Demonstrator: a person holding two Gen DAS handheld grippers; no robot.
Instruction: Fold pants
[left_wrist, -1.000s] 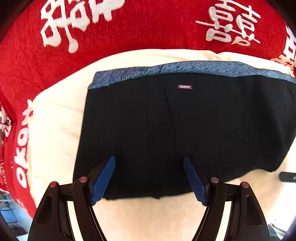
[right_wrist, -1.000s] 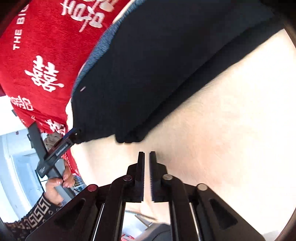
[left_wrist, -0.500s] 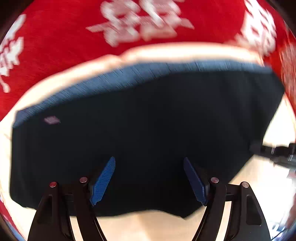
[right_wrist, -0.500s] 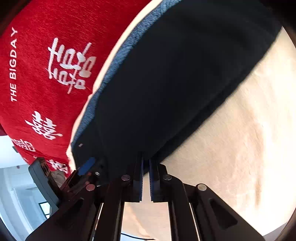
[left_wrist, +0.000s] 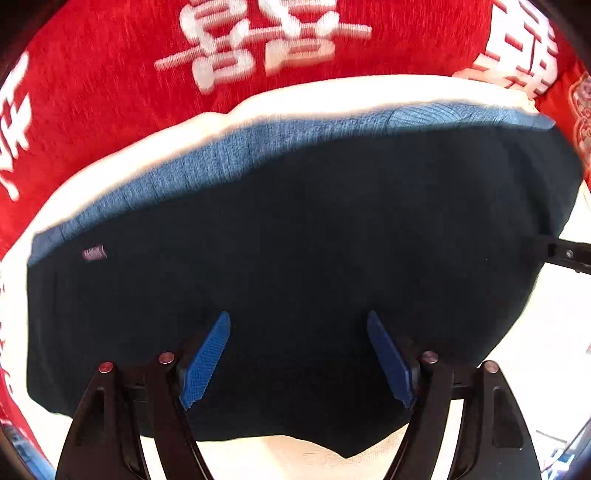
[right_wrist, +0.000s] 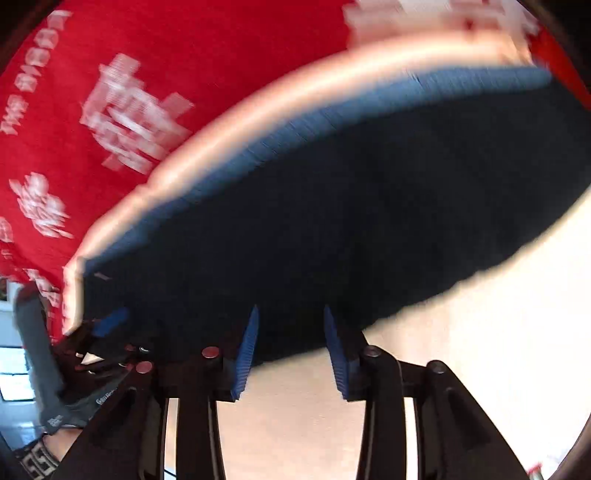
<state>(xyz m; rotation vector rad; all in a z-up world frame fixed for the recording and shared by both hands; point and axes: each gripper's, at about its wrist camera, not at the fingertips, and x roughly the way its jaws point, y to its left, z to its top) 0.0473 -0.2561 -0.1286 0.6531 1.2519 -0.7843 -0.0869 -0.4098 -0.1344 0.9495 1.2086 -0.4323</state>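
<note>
Pants (left_wrist: 314, 266), black with a blue-grey waistband (left_wrist: 221, 162) along the far edge, lying flat on a cream blanket (left_wrist: 332, 96) spread over a red cloth (left_wrist: 110, 74) printed with white characters. Seen from the left wrist camera: left gripper (left_wrist: 298, 354) held low over the near part of the garment, jaws spread wide, blue fingers (left_wrist: 205, 360) apart with only dark fabric visible between them, nothing pinched. Small purplish label (left_wrist: 94, 253) showing on the pants far to the left of that gripper, just below the waistband. Near hem of the garment falling just behind the fingertips, cream blanket beneath the gripper's black frame. Tip of the other tool reaching in at the garment's right edge, level with its middle.

From the right wrist camera, heavily blurred: right gripper (right_wrist: 290, 347) also parted, though less widely, its blue pads (right_wrist: 245, 354) straddling the near edge of the pants (right_wrist: 351, 221), nothing gripped. Whether the pads touch the cloth, impossible to tell. Left gripper (right_wrist: 110, 325) visible to the left at the garment's corner. Red cloth (right_wrist: 184, 55) beyond the waistband, cream blanket (right_wrist: 480, 332) to the right and under the frame.
</note>
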